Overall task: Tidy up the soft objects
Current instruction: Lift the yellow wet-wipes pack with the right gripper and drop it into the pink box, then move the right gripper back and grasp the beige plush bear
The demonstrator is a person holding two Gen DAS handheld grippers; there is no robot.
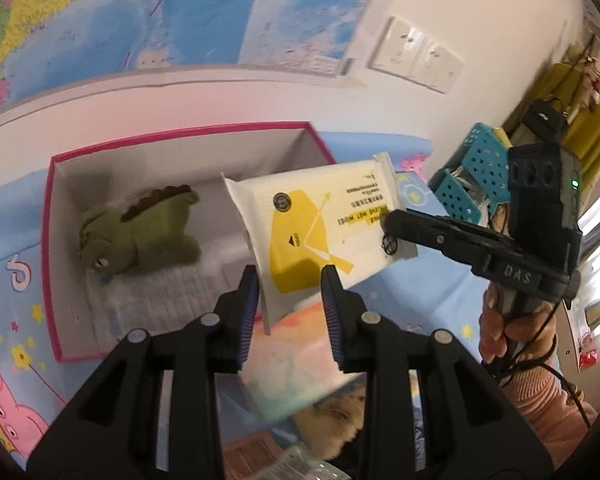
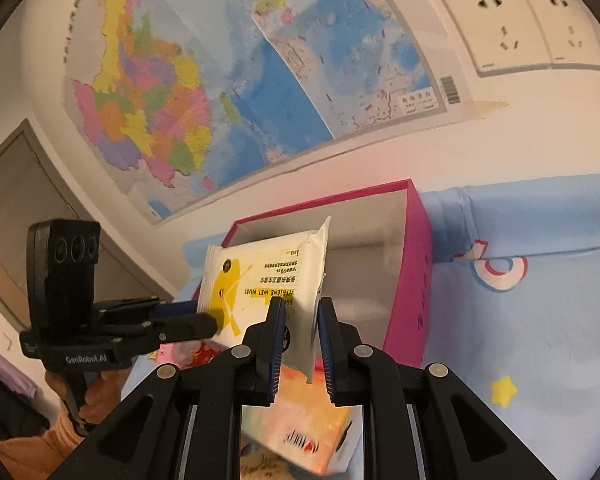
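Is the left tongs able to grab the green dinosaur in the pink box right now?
Probably not yet. The left tongs are shut on the wet wipes pack, which the right tongs hold too. The dinosaur lies uncovered in the open box.

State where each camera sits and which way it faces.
Left wrist: on the left tool, looking down past the wet wipes pack into the pink box; right tool and hand show.
Right wrist: on the right tool, facing the wall map; left tool shows.
Shared: pack, box.
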